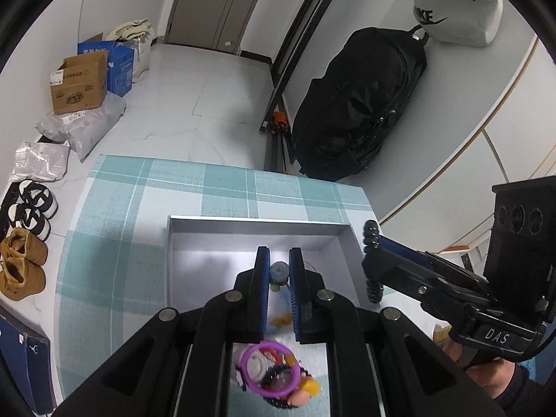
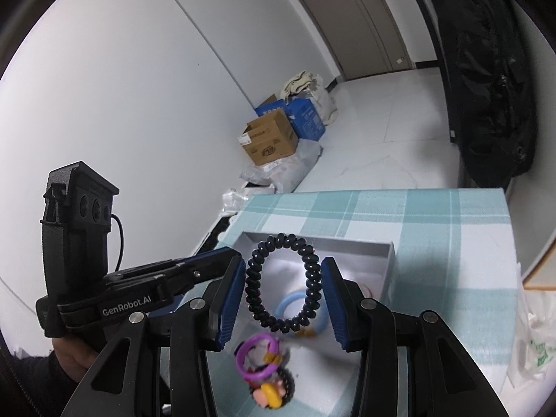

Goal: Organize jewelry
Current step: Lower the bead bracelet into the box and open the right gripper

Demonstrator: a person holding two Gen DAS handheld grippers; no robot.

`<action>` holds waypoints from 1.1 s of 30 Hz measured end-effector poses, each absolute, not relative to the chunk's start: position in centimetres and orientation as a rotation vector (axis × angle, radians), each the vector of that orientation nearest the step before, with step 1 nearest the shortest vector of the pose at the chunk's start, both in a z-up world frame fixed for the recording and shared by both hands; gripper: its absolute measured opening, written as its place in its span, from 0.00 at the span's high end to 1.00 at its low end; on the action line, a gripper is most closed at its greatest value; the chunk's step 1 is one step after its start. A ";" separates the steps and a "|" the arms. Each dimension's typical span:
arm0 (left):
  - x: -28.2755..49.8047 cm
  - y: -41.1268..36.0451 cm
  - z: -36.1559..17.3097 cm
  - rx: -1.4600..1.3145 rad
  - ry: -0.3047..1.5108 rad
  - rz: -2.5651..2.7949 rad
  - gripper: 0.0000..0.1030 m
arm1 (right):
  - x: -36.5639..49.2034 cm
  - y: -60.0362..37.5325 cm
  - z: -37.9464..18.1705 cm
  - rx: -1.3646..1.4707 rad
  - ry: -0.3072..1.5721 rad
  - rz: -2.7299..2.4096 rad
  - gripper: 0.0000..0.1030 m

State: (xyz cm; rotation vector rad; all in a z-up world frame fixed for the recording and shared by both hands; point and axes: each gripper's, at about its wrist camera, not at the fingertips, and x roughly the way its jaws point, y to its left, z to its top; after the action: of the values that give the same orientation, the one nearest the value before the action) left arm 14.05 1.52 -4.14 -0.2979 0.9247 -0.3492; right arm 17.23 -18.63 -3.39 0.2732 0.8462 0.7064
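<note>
Checked tablecloth (image 2: 434,229), black spiral hair tie (image 2: 283,283) stretched between right fingers (image 2: 231,299)

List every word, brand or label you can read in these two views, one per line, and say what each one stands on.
"DAS": handle of the right gripper.
"GenRobot.AI": handle of the left gripper.
"NIKE", partly cut off: pale bag.
Print on the brown carton, the blue box and the plastic bag: too small or blurred to read.

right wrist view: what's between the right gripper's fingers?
A black spiral hair tie, held stretched between the right gripper's pads above the grey box.
</note>
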 end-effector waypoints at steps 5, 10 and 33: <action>15.4 1.9 -4.9 -0.327 0.952 -0.371 0.94 | 18.9 -17.9 -4.2 0.265 0.863 0.717 0.58; 16.5 2.2 -5.6 -0.337 0.975 -0.380 0.94 | 20.1 -17.7 -5.3 0.268 0.886 0.716 0.58; 18.2 2.0 -7.1 -0.424 1.041 -0.421 0.91 | 20.6 -17.7 -5.6 0.245 0.907 0.724 0.50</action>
State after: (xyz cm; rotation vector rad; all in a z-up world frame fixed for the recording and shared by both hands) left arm 18.21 2.01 -7.11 -0.4238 1.0405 -0.4214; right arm 20.62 -17.67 -5.61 0.2449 0.9066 0.7240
